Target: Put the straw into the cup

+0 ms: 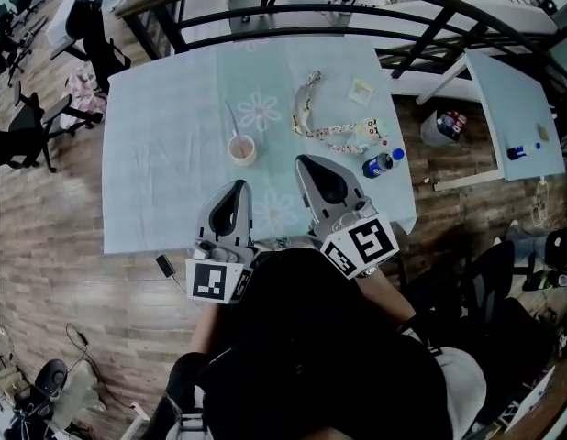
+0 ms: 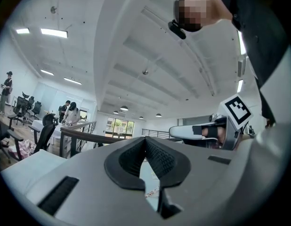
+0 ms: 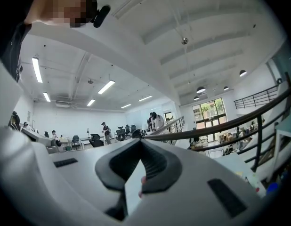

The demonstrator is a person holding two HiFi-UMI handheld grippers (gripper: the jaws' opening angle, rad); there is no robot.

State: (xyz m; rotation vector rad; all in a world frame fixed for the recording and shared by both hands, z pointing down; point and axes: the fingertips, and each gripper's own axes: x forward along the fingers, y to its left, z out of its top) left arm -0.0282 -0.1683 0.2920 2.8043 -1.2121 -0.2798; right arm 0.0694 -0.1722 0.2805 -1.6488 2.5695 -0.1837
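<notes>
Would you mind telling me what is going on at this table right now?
A person holds a two-jaw gripper in each hand near the front edge of the table. The left gripper and right gripper are both shut and empty, well apart from the cup. The straw stands in the cup, so the task looks done.

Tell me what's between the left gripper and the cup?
Nothing is in the way. The head view shows only bare tablecloth between the left gripper and the cup.
</notes>
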